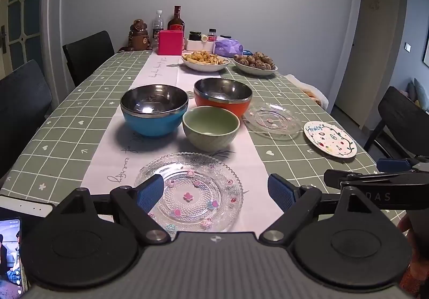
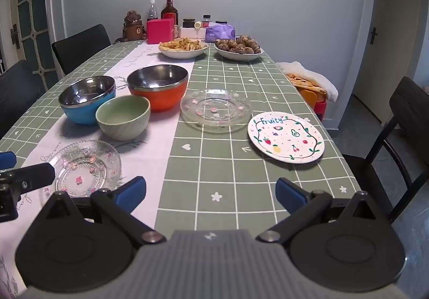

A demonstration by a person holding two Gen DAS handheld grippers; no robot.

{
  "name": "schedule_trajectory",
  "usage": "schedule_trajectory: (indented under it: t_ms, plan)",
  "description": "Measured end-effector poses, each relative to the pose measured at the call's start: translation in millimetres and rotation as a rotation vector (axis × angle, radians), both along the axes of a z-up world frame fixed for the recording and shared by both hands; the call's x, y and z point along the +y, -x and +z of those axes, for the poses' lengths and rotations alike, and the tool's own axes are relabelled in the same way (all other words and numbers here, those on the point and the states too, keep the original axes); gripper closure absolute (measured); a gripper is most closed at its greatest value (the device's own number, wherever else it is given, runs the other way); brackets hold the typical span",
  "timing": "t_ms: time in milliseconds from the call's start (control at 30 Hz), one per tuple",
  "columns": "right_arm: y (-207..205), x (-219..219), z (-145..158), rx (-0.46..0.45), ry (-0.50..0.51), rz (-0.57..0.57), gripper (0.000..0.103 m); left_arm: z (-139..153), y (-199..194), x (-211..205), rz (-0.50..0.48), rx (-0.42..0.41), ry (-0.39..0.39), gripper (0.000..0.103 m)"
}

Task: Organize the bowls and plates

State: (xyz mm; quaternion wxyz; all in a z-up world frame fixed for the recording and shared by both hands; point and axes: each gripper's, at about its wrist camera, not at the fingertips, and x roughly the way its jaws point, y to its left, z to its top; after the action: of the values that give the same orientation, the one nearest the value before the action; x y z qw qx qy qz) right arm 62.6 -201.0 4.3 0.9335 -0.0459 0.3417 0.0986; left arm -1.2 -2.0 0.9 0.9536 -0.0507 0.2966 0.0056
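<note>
My left gripper (image 1: 215, 193) hangs wide open and empty just above the near glass plate (image 1: 189, 193), the closest piece. My right gripper (image 2: 210, 193), equally open, faces bare tabletop (image 2: 214, 159); the fruit plate (image 2: 286, 137) lies ahead-right.

Dim indoor light, soft shadows, sharp centre, fisheye warp w/ dark corners.

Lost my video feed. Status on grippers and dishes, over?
Left gripper and right gripper open, empty. Near glass plate under left; bowls and Fruity plate untouched. Nothing blocking.
</note>
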Motion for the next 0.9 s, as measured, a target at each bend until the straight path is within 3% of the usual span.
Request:
schedule_trajectory:
  t_ms: [167,900]
  plan:
    - [1,-1,-1,-0.008,0.010,0.000,0.003,-6,-8,-8,0.013,0.035,-0.009,0.001]
    - [-2,0,-5,-0.003,0.009,-0.012,0.003,-4,-3,2,0.027,0.040,0.041,0.001]
